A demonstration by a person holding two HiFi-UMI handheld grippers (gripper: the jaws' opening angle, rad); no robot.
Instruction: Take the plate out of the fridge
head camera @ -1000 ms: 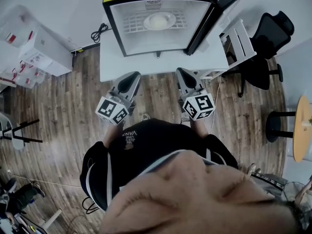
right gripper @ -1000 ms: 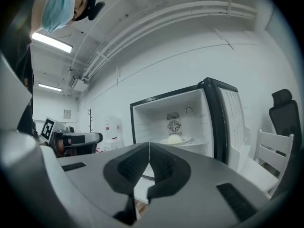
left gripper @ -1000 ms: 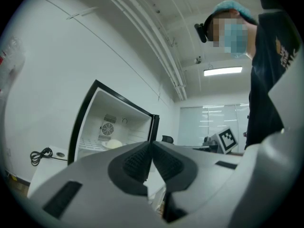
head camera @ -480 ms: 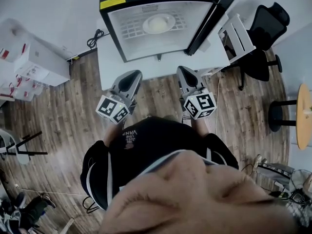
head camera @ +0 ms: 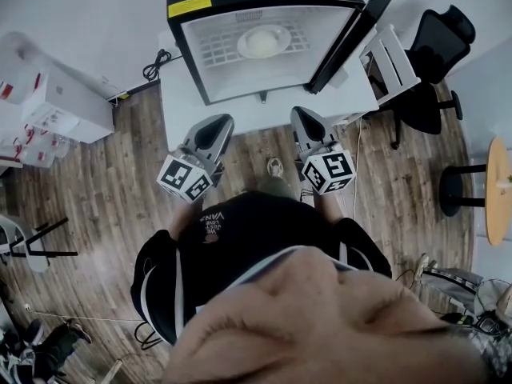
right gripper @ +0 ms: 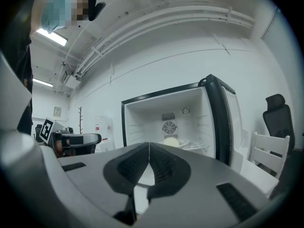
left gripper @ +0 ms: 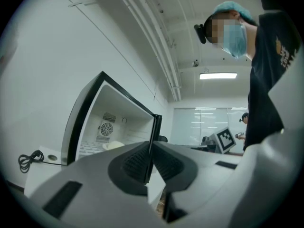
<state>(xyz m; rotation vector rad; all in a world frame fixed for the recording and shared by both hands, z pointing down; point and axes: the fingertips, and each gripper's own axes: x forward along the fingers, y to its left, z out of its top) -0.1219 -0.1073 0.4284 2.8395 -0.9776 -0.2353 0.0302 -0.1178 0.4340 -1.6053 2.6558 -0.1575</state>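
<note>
The black fridge [head camera: 264,38] stands open on a low white stand [head camera: 240,112], its door [head camera: 356,30] swung out to the right. A pale plate [head camera: 262,40] lies on the wire shelf inside; it also shows in the left gripper view as the plate [left gripper: 114,145] and in the right gripper view as the plate [right gripper: 172,141]. My left gripper [head camera: 216,128] and right gripper [head camera: 304,123] hang side by side in front of the stand, short of the fridge. Both point at it. The left gripper [left gripper: 149,145] and the right gripper [right gripper: 148,147] are shut with nothing between the jaws.
A black office chair [head camera: 438,58] and a white chair [head camera: 390,61] stand right of the fridge door. White boxes [head camera: 64,94] sit at the left, a round wooden table [head camera: 500,190] at the far right. A power cord [head camera: 157,58] lies beside the fridge. The floor is wood.
A foot has stepped forward between the grippers toward the stand. The view has shifted slightly; both grippers keep their places and stay shut.
</note>
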